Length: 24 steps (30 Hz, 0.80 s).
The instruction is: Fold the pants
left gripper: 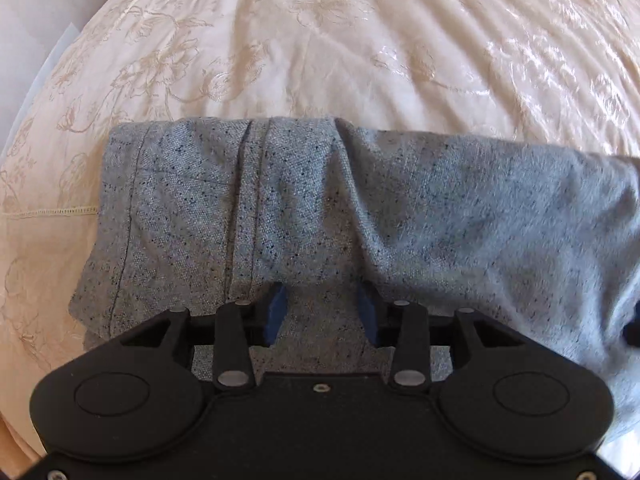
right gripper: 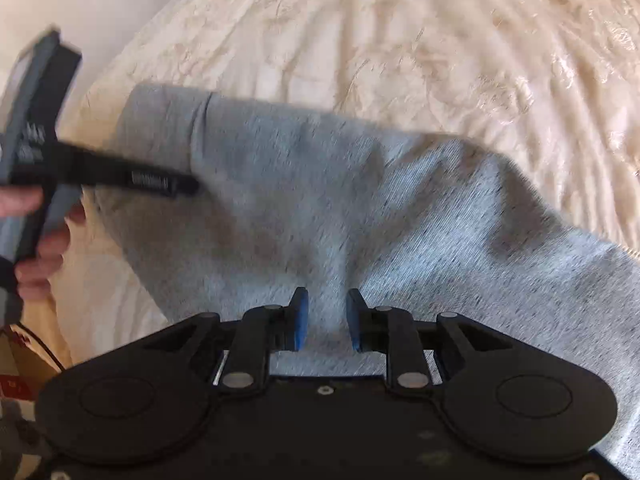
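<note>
Right at the tip of the right gripper (right gripper: 327,320) there's a pinch of the grey pants (right gripper: 320,208) bunched up between the blue pads (right gripper: 301,320), jaws drawn in narrow, so it looks like it has a proper hold of the fabric. The left gripper (left gripper: 322,314) is different: its pads (left gripper: 277,312) stand a fair bit wider apart with cloth lying between them, and honestly I can't tell if it's actually clamping anything or just resting over the fabric.

Beyond the fingers of both, the pants stretch away across the cream bedspread (left gripper: 320,40), with a folded edge running side to side ahead of the left gripper and a seam or hem off to its left. From the right gripper's view the cloth rises in a ridge ahead and to the right, and the other tool shows off to the far left with a hand (right gripper: 36,236) on it.

If I were doing this fold, I'd make sure the left side has a real bite first, then move both ends together at the same height so the edge lands straight. Uneven pull will just twist that ridge into a wrinkle.
</note>
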### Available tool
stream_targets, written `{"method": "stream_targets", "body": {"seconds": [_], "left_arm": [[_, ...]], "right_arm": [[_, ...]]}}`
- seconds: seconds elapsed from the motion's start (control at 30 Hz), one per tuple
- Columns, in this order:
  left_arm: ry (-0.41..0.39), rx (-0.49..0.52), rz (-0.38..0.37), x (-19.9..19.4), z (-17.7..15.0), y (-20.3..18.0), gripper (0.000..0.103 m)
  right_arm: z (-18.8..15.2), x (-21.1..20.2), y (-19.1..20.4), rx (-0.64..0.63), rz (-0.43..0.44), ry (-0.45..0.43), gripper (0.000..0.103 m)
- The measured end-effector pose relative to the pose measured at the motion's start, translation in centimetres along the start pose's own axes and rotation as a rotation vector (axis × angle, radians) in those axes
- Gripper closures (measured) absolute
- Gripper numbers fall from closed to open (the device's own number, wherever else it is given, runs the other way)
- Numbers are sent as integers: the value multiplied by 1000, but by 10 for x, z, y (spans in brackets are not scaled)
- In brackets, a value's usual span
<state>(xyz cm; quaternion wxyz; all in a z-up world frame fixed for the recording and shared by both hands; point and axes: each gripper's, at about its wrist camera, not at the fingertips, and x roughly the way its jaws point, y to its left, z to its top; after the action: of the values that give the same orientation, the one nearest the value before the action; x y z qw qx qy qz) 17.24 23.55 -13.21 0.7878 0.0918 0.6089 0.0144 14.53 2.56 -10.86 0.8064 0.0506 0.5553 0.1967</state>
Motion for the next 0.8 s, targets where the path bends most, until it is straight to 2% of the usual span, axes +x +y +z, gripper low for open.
{"method": "stream_targets", "body": {"seconds": [0.07, 0.13, 0.2, 0.27, 0.37, 0.4, 0.5, 0.63, 0.7, 0.8], "left_arm": [[-5, 20, 17, -1, -1, -5, 54], [5, -10, 10, -1, 1, -3, 54], [13, -58, -5, 1, 4, 1, 54], [19, -82, -13, 1, 3, 4, 54], [17, -85, -16, 2, 3, 3, 53], [17, -85, -16, 3, 4, 4, 53], [11, -98, -22, 3, 2, 4, 53], [13, -81, -28, -2, 1, 4, 54], [10, -105, -51, -9, 4, 8, 54], [-27, -157, -110, -29, 15, 19, 54]], "right_arm": [[22, -21, -15, 34, -25, -123, 77], [45, -23, -31, 52, -44, -165, 69], [66, -10, -52, 88, -43, -129, 68], [83, 9, -76, 154, -1, -66, 68], [80, 38, -93, 295, 106, 120, 69], [77, 35, -90, 287, 133, 118, 69], [48, 4, -49, 80, 176, 28, 68], [9, -4, -6, -151, 148, 48, 68], [-7, -2, 7, -214, 118, 55, 68], [-15, 4, 14, -230, 88, 62, 68]]}}
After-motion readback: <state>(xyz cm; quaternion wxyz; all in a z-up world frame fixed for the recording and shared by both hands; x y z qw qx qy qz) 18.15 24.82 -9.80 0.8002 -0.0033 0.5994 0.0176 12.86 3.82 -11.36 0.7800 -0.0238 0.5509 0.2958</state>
